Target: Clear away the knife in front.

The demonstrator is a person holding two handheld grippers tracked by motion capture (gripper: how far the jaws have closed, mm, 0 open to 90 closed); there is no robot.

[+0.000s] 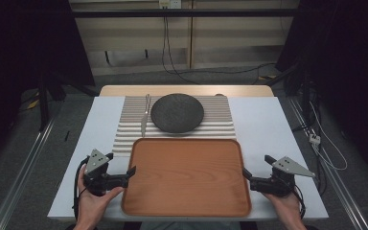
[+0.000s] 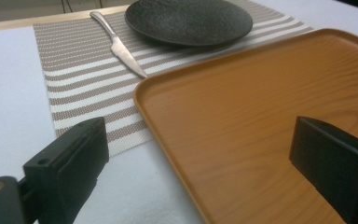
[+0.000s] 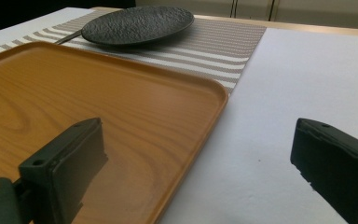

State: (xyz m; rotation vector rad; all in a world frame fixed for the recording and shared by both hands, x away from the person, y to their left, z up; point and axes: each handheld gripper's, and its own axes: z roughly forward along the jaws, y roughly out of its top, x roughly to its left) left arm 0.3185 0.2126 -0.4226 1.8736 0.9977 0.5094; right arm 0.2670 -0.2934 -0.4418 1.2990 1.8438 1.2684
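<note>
High view: a wooden tray (image 1: 187, 177) lies at the table's (image 1: 268, 124) near edge, with the left gripper (image 1: 124, 175) at its left rim and the right gripper (image 1: 255, 173) at its right, both with jaws apart. A striped mat (image 1: 220, 120) behind carries a dark plate (image 1: 177, 113) and a knife (image 1: 145, 115).

Left gripper view: the jaws straddle the tray's (image 2: 261, 116) left rim; the knife (image 2: 119, 44) lies left of the plate (image 2: 189, 21).

Right gripper view: the jaws straddle the tray's (image 3: 98, 112) right rim.

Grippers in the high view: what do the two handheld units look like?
Both the left gripper and right gripper are black, each topped by a grey three-cornered plate dotted with small holes. Black cables trail back past the hands. The tongs are blocky black pads. No sleeves are visible.
</note>
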